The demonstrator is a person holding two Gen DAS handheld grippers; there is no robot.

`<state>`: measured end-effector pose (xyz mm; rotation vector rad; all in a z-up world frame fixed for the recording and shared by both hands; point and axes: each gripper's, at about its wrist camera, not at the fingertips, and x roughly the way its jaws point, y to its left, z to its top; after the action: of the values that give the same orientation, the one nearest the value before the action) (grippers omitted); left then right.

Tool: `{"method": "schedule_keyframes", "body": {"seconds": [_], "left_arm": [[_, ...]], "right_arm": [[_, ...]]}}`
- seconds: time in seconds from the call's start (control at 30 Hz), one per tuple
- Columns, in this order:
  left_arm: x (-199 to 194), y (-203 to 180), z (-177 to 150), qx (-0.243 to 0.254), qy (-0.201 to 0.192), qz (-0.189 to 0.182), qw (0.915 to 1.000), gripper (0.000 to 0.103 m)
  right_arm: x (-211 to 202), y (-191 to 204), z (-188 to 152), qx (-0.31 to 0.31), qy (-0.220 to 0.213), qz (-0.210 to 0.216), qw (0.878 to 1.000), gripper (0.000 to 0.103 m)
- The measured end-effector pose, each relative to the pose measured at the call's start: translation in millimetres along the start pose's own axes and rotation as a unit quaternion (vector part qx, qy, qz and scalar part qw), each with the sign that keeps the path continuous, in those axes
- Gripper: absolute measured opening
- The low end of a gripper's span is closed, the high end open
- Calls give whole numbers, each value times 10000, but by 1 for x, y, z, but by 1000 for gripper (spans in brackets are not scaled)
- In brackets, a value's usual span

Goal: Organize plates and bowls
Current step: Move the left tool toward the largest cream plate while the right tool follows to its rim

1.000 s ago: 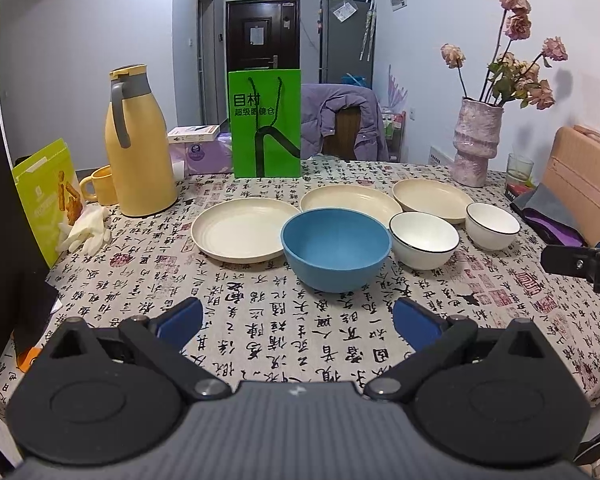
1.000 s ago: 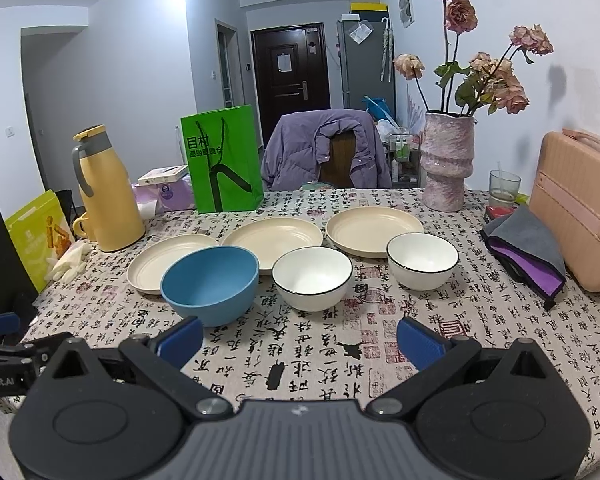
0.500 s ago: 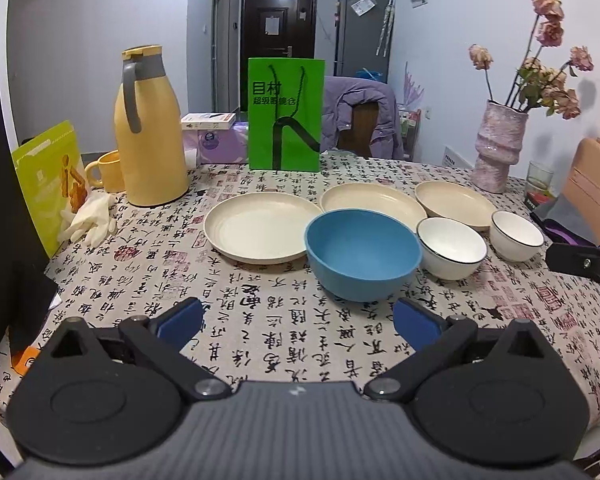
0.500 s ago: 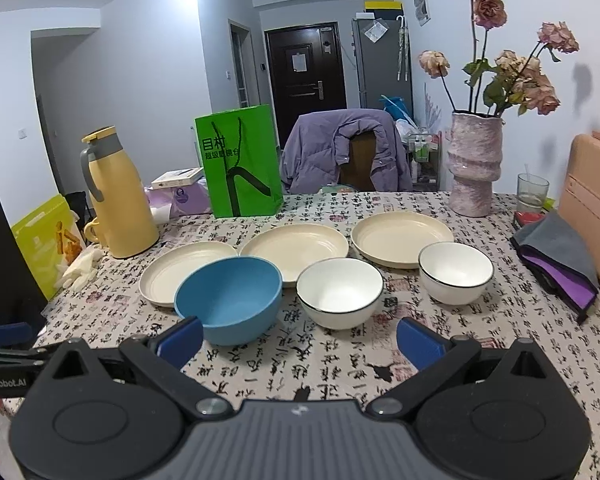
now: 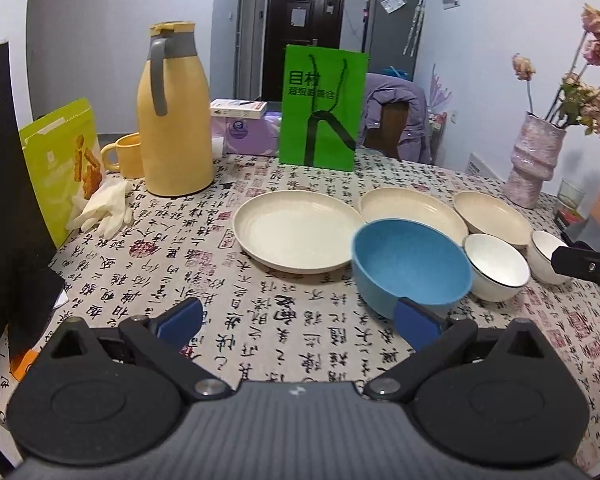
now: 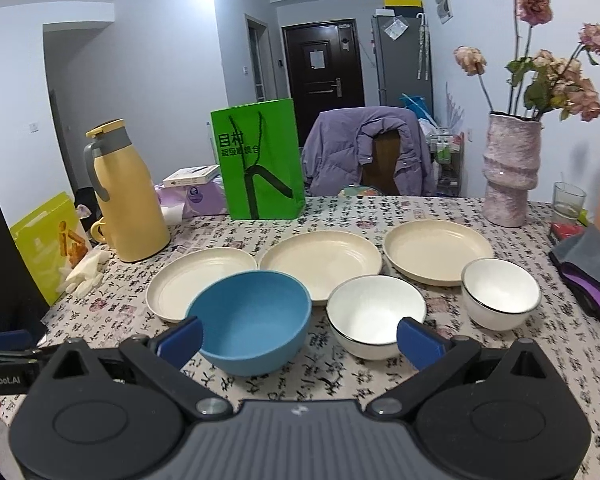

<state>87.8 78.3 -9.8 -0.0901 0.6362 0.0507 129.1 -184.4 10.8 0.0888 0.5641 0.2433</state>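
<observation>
Three cream plates stand in a row on the patterned tablecloth: a left plate [image 5: 296, 230] [image 6: 198, 276], a middle plate [image 5: 412, 210] [image 6: 324, 260] and a right plate [image 5: 492, 212] [image 6: 436, 250]. In front of them sit a blue bowl [image 5: 410, 266] [image 6: 252, 316] and two white bowls with dark rims, one larger [image 5: 496, 264] [image 6: 374, 320], one smaller [image 5: 542, 254] [image 6: 500, 290]. My left gripper [image 5: 298, 324] hangs open over the near tablecloth, its right pad close to the blue bowl. My right gripper [image 6: 298, 338] is open, held low in front of the blue and larger white bowls.
A yellow thermos [image 5: 172, 116], a yellow mug [image 5: 122, 156], white gloves [image 5: 104, 208] and a snack bag [image 5: 62, 164] stand at the left. A green paper bag [image 5: 322, 108] stands behind the plates. A pink vase [image 6: 508, 168], a glass [image 6: 568, 200] and folded cloth [image 6: 588, 268] are at the right.
Both grippers have shifted: the left view has swung left and closer to the table, the right view has moved in on the bowls. No dish has moved; both grippers stay open.
</observation>
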Motion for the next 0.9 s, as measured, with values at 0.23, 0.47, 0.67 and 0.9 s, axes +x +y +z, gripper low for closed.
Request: {"method": "schedule_keyframes", "body": {"seconds": [0.23, 0.47, 0.67, 0.9], "left_arm": [[22, 13, 11, -110, 60, 68, 9999, 103], [39, 21, 25, -176, -5, 96, 9998, 103], [54, 29, 33, -258, 7, 100, 9996, 103], [71, 35, 44, -370, -51, 235, 9990, 103]], "right_arm": [[31, 5, 12, 4, -1, 263, 9997, 103], [60, 11, 28, 9, -11, 464, 9989, 103], [82, 19, 40, -77, -3, 512, 9987, 103], [106, 25, 49, -88, 54, 534, 9985, 103]]}}
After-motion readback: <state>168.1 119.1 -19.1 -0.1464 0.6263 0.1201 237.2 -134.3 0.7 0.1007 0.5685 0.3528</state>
